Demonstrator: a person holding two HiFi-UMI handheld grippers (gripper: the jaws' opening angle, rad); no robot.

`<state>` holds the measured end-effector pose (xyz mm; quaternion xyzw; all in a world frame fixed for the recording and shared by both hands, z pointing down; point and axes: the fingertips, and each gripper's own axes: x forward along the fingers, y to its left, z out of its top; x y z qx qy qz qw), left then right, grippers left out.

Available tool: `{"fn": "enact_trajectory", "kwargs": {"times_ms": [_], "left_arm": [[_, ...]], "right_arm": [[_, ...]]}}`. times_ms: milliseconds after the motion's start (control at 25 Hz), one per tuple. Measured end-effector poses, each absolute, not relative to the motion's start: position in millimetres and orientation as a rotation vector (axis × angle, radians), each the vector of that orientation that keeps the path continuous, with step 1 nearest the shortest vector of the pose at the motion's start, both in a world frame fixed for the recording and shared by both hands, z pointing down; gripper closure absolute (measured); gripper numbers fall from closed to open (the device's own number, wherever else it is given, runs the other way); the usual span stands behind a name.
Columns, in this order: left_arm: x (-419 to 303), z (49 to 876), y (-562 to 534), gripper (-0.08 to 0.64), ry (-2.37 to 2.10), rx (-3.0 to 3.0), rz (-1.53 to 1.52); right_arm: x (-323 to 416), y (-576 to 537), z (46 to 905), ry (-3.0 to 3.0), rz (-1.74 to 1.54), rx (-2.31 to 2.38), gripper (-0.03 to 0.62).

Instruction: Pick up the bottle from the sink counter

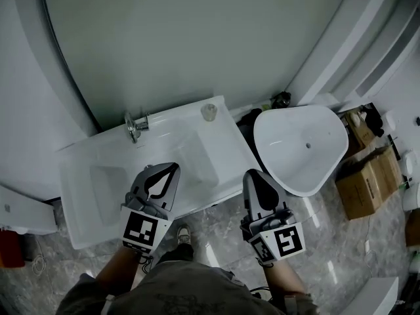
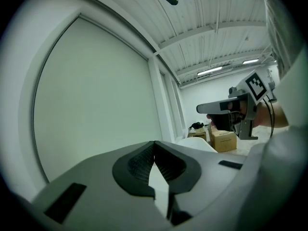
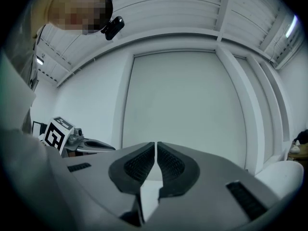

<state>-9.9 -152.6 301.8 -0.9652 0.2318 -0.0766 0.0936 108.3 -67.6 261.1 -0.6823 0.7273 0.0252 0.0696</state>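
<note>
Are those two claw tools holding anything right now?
No. The left gripper and right gripper both have their jaws shut on nothing; the bottle stands untouched.

Two tongs [image 1: 172,168] [image 1: 252,174], one bottle [image 1: 209,112], one faucet [image 1: 134,126], two cardboard boxes [image 1: 366,186] [image 1: 358,131].

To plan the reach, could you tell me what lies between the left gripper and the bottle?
Only bare sink basin separates left gripper from bottle, in the head view.

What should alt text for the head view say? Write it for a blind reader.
Seen from above, a person holds the left gripper and right gripper, both shut and empty, near the front edge of a white sink counter. A small bottle stands at its far right corner, beyond both grippers.
</note>
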Motion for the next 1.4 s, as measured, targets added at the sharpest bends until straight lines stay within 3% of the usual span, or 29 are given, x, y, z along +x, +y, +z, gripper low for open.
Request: {"fn": "enact_trajectory", "kwargs": {"times_ms": [360,440,640,1000,1400], "left_arm": [[23.4,288.9,-219.9,0.542,0.683,-2.855,-0.146],[32.0,287.2,-233.0,0.543,0.697,-2.849,-0.130],[51.7,302.6,-266.2,0.543,0.762,-2.864,-0.154],[94.2,336.8,-322.8,0.543,0.912,-2.848,-0.204],[133.1,382.3,-367.0,0.543,0.958,-2.872,-0.281]], "right_arm": [[143.5,-152.6,263.0,2.204,0.131,-2.082,0.545],[152.6,-174.1,268.1,2.237,0.117,-2.081,0.453],[168.2,-223.9,289.1,2.325,0.016,-2.026,0.364],[216.2,-309.4,351.3,2.356,0.009,-2.012,0.322],[258.2,-390.8,459.6,2.403,-0.217,-2.079,0.295]]}}
